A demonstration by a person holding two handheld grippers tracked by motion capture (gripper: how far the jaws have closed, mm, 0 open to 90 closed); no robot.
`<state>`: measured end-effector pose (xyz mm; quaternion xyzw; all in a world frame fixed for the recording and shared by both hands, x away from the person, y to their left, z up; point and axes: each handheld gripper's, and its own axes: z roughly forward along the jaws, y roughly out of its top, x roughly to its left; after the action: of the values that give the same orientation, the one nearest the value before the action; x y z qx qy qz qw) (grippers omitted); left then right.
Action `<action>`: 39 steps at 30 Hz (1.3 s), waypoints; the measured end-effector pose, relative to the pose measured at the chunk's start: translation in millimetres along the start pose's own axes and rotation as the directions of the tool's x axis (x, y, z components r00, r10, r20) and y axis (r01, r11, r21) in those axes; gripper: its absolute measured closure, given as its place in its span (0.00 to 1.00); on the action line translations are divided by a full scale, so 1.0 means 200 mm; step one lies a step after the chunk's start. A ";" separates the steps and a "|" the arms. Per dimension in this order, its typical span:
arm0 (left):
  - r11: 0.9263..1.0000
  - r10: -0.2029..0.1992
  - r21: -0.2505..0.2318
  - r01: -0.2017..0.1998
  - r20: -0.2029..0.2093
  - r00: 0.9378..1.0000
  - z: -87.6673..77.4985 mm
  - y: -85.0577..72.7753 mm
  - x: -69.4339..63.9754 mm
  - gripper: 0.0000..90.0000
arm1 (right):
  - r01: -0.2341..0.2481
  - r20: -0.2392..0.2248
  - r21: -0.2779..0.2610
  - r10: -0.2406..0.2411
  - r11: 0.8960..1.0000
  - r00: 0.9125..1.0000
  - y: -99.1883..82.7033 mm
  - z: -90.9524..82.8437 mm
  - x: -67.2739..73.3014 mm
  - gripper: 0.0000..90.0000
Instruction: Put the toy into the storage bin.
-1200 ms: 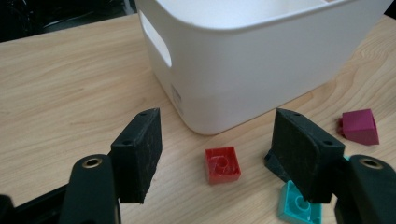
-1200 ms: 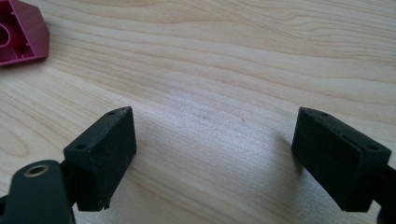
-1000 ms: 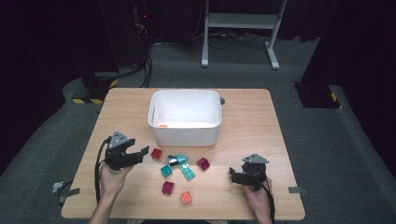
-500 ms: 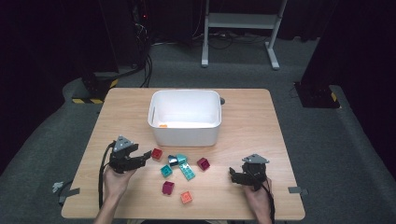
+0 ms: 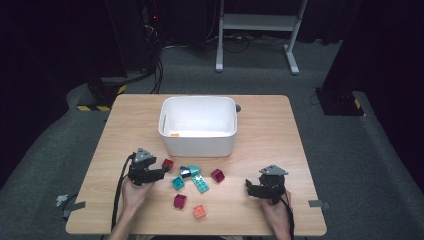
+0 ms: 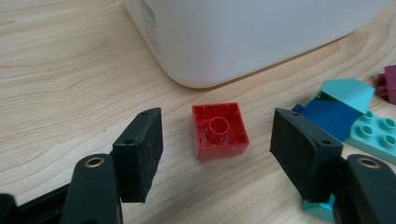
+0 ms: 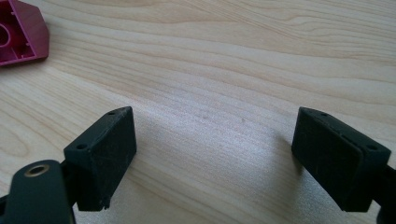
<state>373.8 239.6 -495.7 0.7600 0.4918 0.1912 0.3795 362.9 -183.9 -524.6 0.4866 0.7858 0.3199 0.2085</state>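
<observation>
The left gripper [image 6: 217, 154] stands low over the table [image 5: 280, 130] with its jaws wide apart and nothing pressed between them. The red block [image 6: 219, 130] lies on its back, hollow side up, just ahead of the 2 pads [image 6: 142, 154] and centred on the gap, touching neither. That lineup suggests the gripper is set to straddle the block and close on its flat sides. Beyond the block is the white bin [image 6: 252, 37], near enough to be the likely drop place. Beside the right-hand pad lie a teal plate [image 6: 380, 133] and a blue piece [image 6: 329, 116], clear of the closing path. The right gripper [image 7: 215, 158] rests over bare wood, jaws wide and empty, a dark pink block [image 7: 21, 35] well off its left pad.
</observation>
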 end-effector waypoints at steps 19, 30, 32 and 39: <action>0.999 -0.004 0.046 0.006 -0.029 1.000 0.16 -0.02 -0.03 0.54 | 0.000 0.000 -0.001 0.000 1.000 1.000 0.00 0.00 0.00 0.15; 1.000 -0.003 0.031 0.003 -0.028 1.000 0.17 -0.03 -0.02 0.64 | 0.000 0.000 0.000 0.000 1.000 1.000 0.00 0.00 0.00 0.15; 1.000 0.002 0.031 -0.002 -0.029 1.000 0.17 -0.04 -0.02 0.64 | -0.001 -0.001 -0.001 0.001 1.000 1.000 0.00 0.00 0.00 0.15; 0.999 0.003 0.033 -0.002 -0.024 1.000 0.17 -0.03 -0.02 0.65 | -0.001 0.000 0.000 0.001 1.000 1.000 0.00 0.00 0.00 0.15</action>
<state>391.1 224.8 -522.0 0.7643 0.4986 0.1927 0.3606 362.7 -183.9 -524.6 0.4867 0.7857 0.3201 0.2083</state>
